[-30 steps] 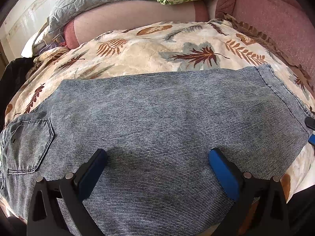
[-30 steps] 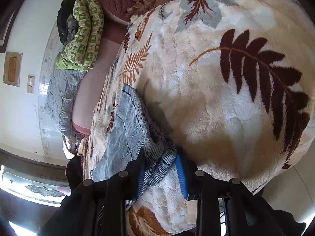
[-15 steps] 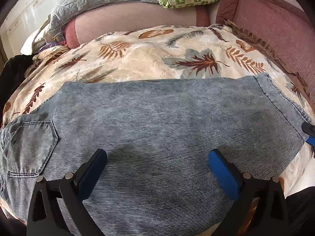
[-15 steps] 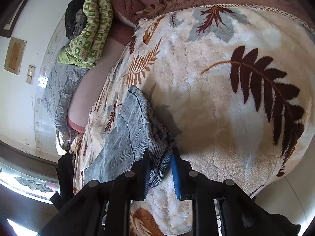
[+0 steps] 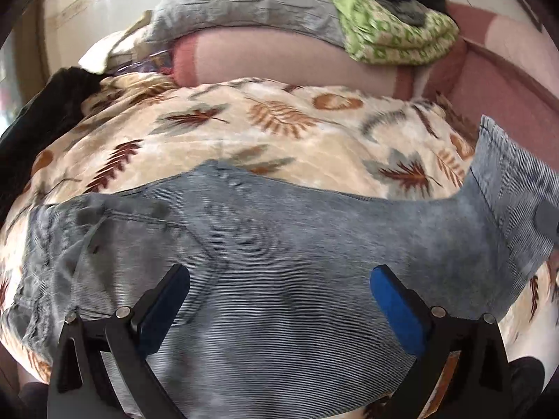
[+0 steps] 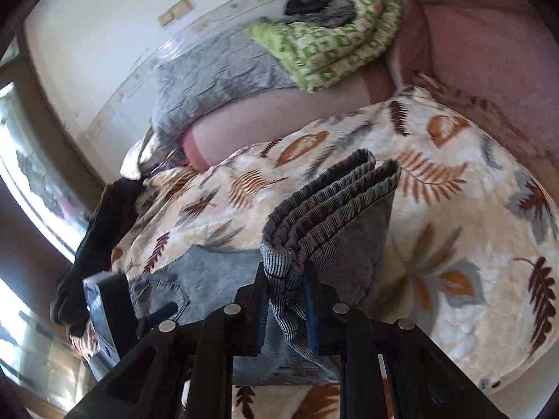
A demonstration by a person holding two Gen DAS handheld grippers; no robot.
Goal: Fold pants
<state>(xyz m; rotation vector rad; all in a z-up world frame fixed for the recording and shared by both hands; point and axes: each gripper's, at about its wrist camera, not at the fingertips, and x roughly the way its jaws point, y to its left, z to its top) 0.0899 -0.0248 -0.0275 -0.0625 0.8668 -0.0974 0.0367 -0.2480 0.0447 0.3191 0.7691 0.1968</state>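
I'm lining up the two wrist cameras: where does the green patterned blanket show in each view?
Left wrist view: the green patterned blanket lies folded at the upper right, under dark clothes.
Right wrist view: the same blanket sits top centre, right of the grey quilt.
Shared landmark: the grey quilt lies left of the blanket in both views.

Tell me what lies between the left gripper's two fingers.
In the left wrist view, the open left gripper has only the flat denim of the pants between its fingers, not pinched.
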